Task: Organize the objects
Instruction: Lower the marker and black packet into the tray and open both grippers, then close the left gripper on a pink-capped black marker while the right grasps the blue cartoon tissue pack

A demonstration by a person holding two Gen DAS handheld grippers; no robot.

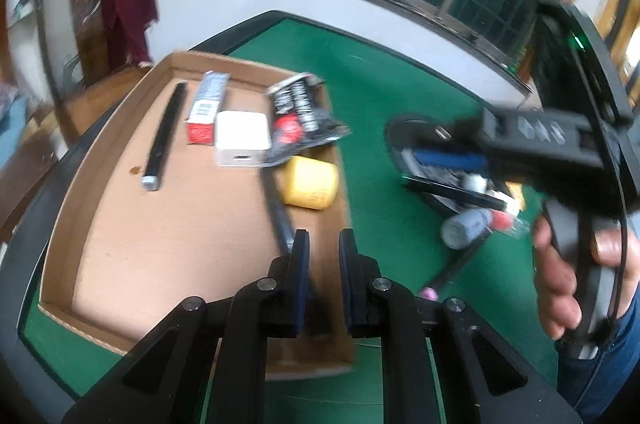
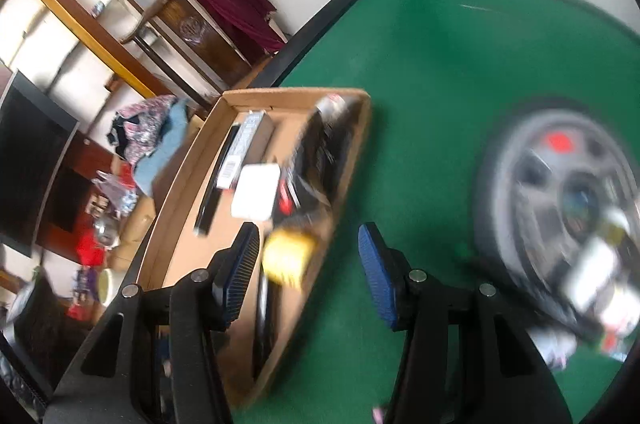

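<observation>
Left wrist view: the left gripper (image 1: 324, 244) hangs closed and empty over the cardboard tray's (image 1: 120, 128) near edge, a yellow jar (image 1: 310, 180) inside; the right gripper (image 2: 308, 244) stands parted, holding nothing.

Cardboard tray (image 1: 120, 160), left on the green table (image 1: 400, 96): near half bare, open to a gripper from above; far half crowded by black rod (image 1: 164, 140), red-and-white box (image 1: 206, 112), white box (image 1: 242, 138), black packet (image 1: 300, 116), yellow cylinder (image 1: 310, 182); far right green felt clear; right side blocked by heaped round container (image 1: 448, 168); right gripper (image 2: 308, 276) above it.
</observation>
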